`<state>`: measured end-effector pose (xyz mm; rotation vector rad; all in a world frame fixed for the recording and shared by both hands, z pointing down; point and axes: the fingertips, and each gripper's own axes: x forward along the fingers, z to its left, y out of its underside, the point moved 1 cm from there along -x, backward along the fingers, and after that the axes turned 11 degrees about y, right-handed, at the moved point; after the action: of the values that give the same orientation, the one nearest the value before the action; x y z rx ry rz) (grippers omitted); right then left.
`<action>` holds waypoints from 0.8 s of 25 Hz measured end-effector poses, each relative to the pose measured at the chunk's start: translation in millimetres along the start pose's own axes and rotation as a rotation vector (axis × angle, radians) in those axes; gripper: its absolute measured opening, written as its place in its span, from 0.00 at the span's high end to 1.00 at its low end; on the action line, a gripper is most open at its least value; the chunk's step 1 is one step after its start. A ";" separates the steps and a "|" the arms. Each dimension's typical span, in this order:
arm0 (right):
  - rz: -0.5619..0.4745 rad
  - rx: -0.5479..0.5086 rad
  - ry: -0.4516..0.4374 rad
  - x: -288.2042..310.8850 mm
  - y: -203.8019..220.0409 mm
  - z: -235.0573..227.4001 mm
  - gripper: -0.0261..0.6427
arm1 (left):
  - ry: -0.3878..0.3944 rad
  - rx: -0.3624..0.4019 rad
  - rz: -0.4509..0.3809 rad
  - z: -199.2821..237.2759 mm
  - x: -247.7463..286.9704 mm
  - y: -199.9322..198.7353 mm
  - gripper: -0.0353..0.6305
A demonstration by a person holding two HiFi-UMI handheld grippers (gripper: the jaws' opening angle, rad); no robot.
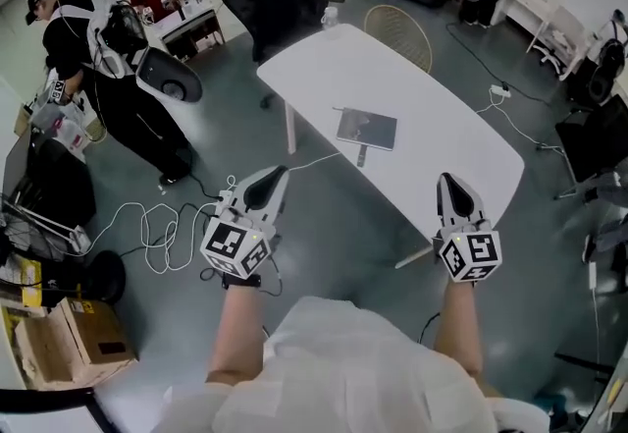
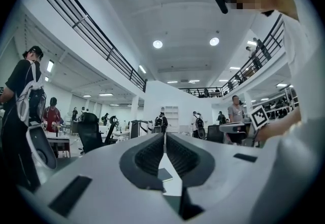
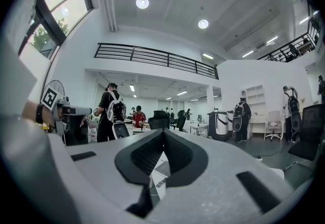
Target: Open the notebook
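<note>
Approach stage, as judged: the closed notebook [image 1: 367,128] lies flat on the white desk [image 1: 446,132], well ahead of the left gripper [image 1: 274,173] and right gripper [image 1: 447,179], both with jaws clenched and empty; the next move calls for reaching in and catching the cover's edge.

We see matt plastic left tongs [image 1: 278,173] and right tongs [image 1: 447,179]; ahead of them, a smooth counter [image 1: 432,117] bearing a faintly shiny notebook [image 1: 367,128].

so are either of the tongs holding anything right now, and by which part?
Nothing is held. The left tongs and right tongs are both shut and empty. The notebook lies closed on the white table, apart from both.
</note>
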<state>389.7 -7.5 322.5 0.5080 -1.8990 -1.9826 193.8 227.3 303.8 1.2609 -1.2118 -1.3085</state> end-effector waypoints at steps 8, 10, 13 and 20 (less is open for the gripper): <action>0.023 -0.012 -0.006 63.1 16.3 11.8 0.95 | -0.027 -0.023 -0.003 66.4 16.5 19.0 0.92; 0.022 -0.018 0.002 87.7 15.9 17.3 0.95 | -0.025 -0.030 -0.001 91.9 24.5 19.4 0.92; 0.019 -0.018 0.023 125.4 13.4 27.0 0.95 | -0.012 -0.032 -0.003 135.1 34.3 22.2 0.92; 0.029 -0.022 0.080 207.1 12.2 59.9 0.95 | 0.021 -0.036 -0.001 240.7 49.4 20.3 0.92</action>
<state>179.5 -55.7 333.4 0.5420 -1.8248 -1.9326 -49.4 188.8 317.0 1.2471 -1.1684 -1.3089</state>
